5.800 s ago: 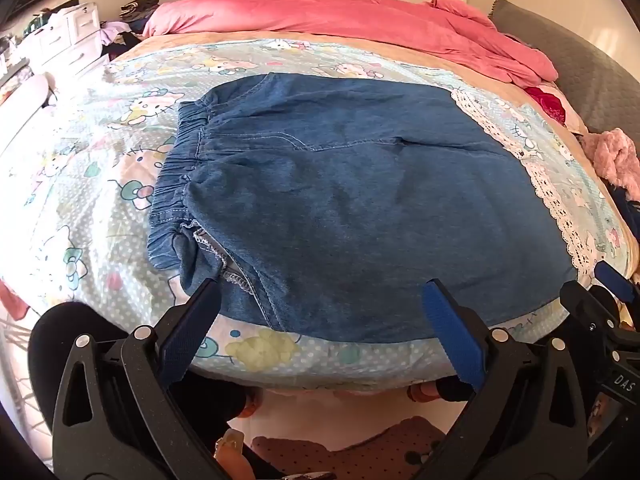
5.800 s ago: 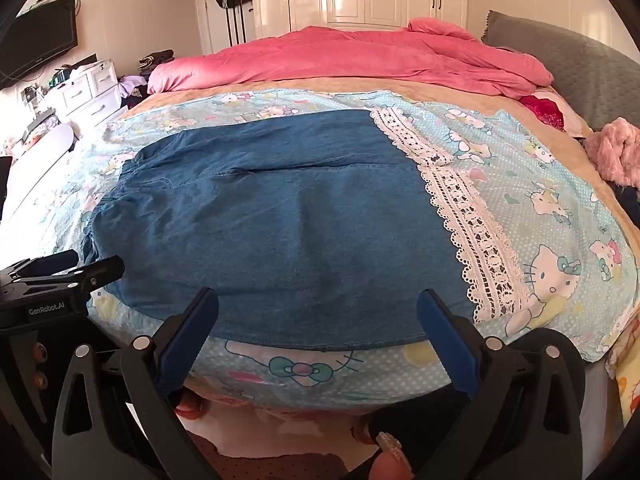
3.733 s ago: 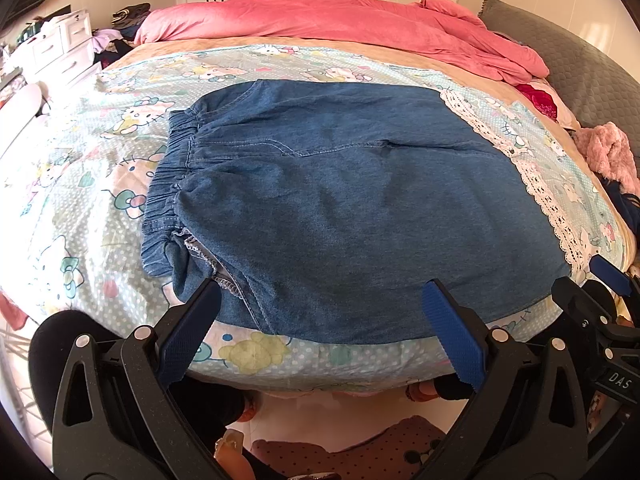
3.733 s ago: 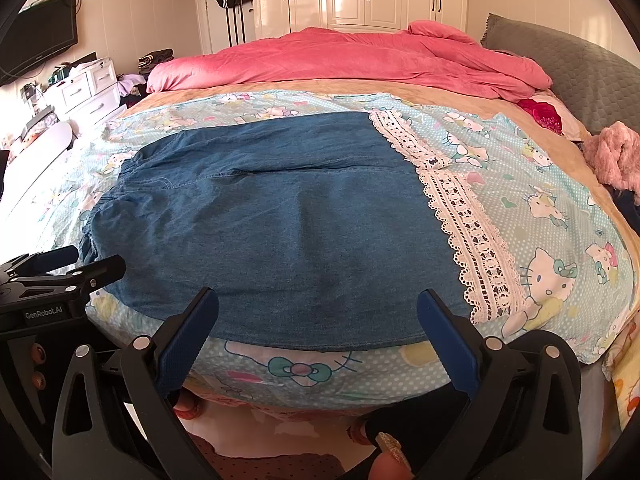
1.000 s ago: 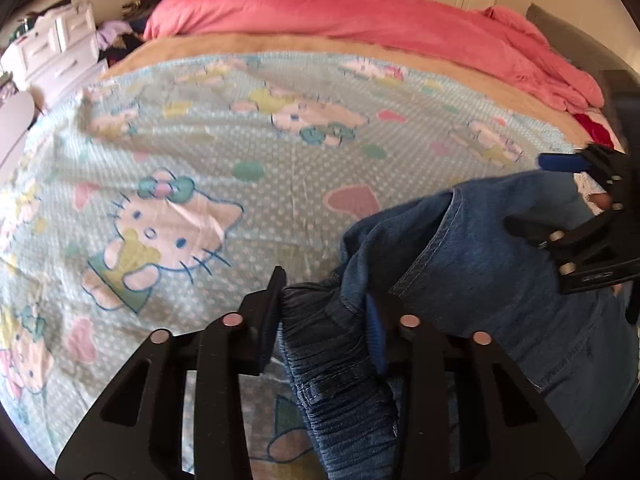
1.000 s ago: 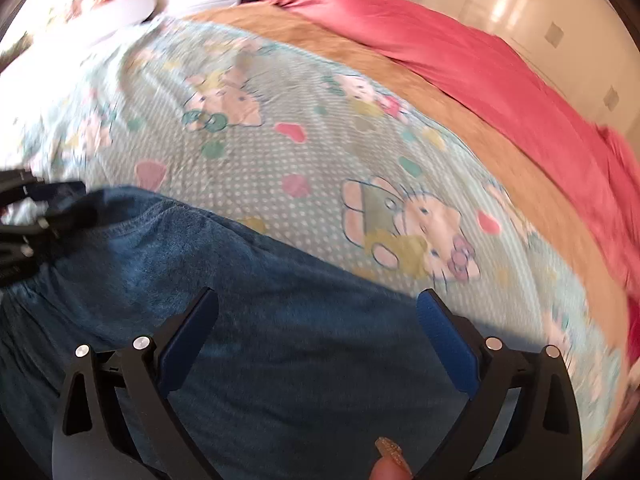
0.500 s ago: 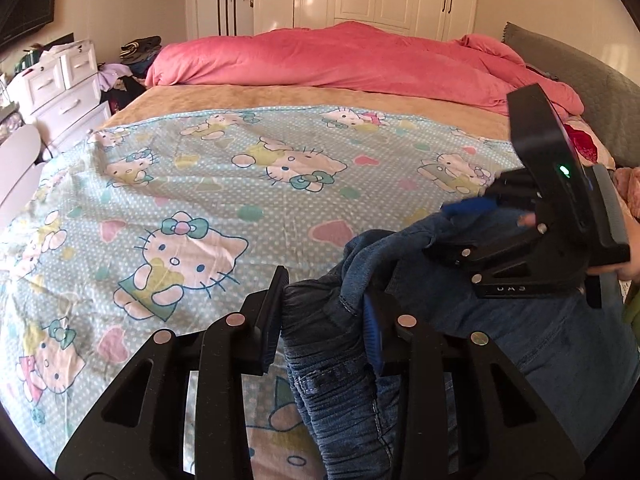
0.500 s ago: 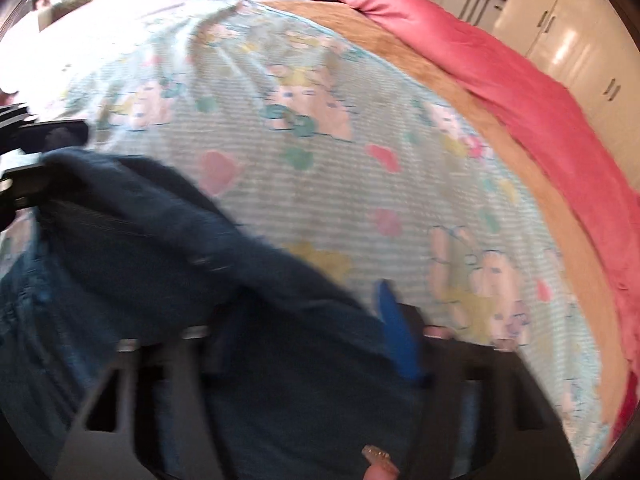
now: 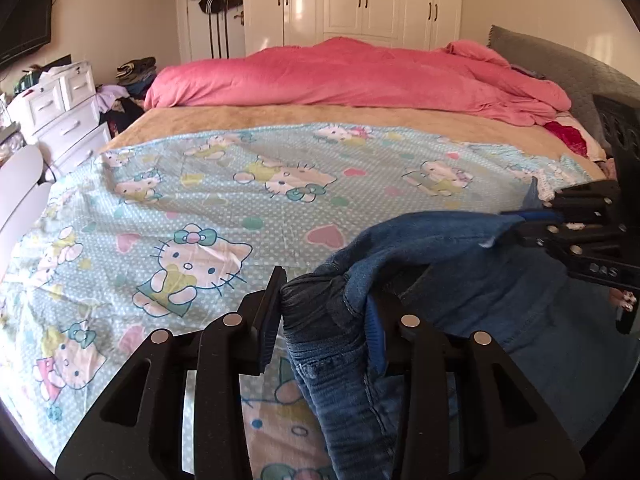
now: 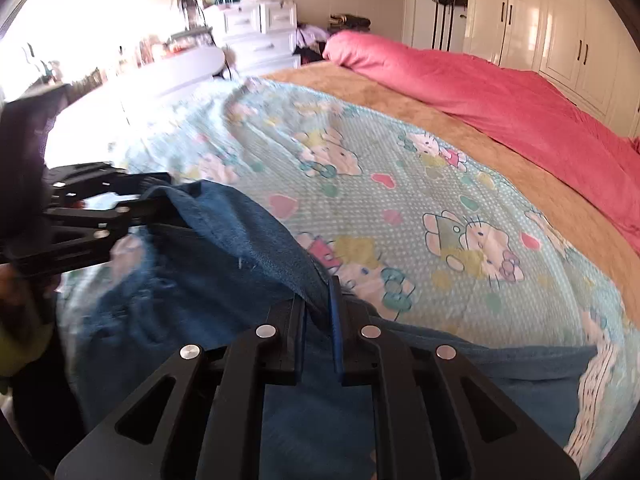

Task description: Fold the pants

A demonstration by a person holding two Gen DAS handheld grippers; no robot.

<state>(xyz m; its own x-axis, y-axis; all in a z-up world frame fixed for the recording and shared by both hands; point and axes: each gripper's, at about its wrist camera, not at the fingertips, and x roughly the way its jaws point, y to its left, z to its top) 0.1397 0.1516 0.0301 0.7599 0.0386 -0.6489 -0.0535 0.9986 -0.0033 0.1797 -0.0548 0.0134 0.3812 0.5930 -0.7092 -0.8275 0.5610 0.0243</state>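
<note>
The blue denim pants [image 9: 500, 292] hang lifted over the near edge of the bed. My left gripper [image 9: 324, 312] is shut on the gathered elastic waistband [image 9: 316, 300]. My right gripper [image 10: 318, 312] is shut on the pants' upper edge [image 10: 240, 236], further along the same edge. The right gripper shows at the right of the left wrist view [image 9: 560, 220]; the left gripper shows at the left of the right wrist view [image 10: 132, 204]. A white lace hem [image 10: 600, 376] lies at the lower right on the sheet.
The bed carries a light-blue cartoon-cat sheet [image 9: 192, 208], a tan blanket [image 9: 320, 116] and a pink duvet [image 9: 360, 76] at the back. White drawers [image 9: 60, 104] stand to the left. White wardrobes [image 9: 360, 0] line the far wall.
The right gripper has closed fully on the pants' edge. Both grippers have risen and tilted up, lifting the denim higher off the sheet.
</note>
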